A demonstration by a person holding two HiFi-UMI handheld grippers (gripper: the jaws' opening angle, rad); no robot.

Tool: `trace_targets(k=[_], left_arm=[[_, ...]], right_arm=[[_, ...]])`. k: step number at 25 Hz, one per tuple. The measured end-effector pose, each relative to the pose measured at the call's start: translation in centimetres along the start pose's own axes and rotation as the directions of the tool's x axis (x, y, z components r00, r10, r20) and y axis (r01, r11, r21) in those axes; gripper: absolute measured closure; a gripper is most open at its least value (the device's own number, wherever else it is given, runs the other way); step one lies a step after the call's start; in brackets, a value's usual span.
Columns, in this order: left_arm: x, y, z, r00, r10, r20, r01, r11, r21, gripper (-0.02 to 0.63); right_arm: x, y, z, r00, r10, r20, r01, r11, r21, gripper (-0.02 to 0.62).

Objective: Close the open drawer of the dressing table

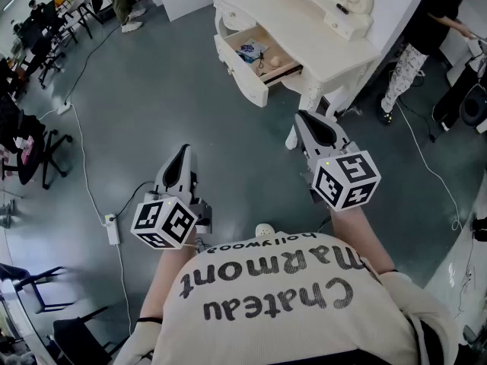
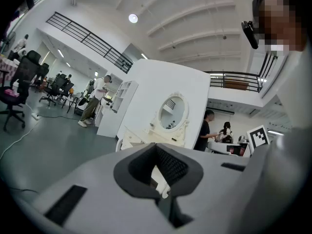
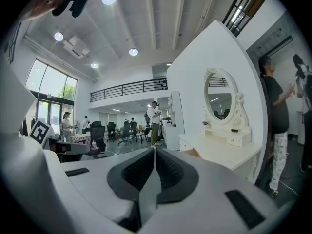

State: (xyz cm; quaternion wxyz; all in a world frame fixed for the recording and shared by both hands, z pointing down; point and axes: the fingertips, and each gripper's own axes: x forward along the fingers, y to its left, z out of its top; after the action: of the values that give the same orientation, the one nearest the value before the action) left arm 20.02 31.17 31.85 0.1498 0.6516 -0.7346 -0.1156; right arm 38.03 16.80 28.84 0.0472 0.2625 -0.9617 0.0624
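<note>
The dressing table (image 1: 319,40) at the top is cut off, its drawer (image 1: 255,55) open. The left gripper (image 1: 183,152) and right gripper (image 1: 303,120) each have fingers pressed together, holding nothing.

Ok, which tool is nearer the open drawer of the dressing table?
Right. In the head view the right tool sits below the drawer, slightly to its right; the left tool is farther down and left.

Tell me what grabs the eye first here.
The cream carved dressing table at the head view's top, its wooden drawer pulled out with small items inside. Nearer, the left tongs and right tongs, bearing black-and-white marker cubes, point toward it, both empty.
</note>
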Motion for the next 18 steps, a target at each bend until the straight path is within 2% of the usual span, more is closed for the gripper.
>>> trace_targets(k=[8, 13, 18], left_arm=[[1.2, 0.1, -0.3, 0.999, 0.02, 0.027, -0.02, 1.0, -0.019, 0.598], [1.4, 0.6, -1.8, 0.999, 0.047, 0.013, -0.047, 0.998, -0.037, 0.598], [2.0, 3.0, -2.4, 0.997, 0.079, 0.002, -0.078, 0.995, -0.06, 0.598]], right_arm=[[1.0, -1.6, -0.6, 1.0, 0.023, -0.008, -0.023, 0.999, 0.036, 0.558], [2.2, -2.8, -2.6, 0.998, 0.053, -0.035, -0.049, 0.991, 0.122, 0.558], [4.6, -2.3, -4.5, 0.993, 0.055, -0.101, -0.046, 0.995, 0.085, 0.558]])
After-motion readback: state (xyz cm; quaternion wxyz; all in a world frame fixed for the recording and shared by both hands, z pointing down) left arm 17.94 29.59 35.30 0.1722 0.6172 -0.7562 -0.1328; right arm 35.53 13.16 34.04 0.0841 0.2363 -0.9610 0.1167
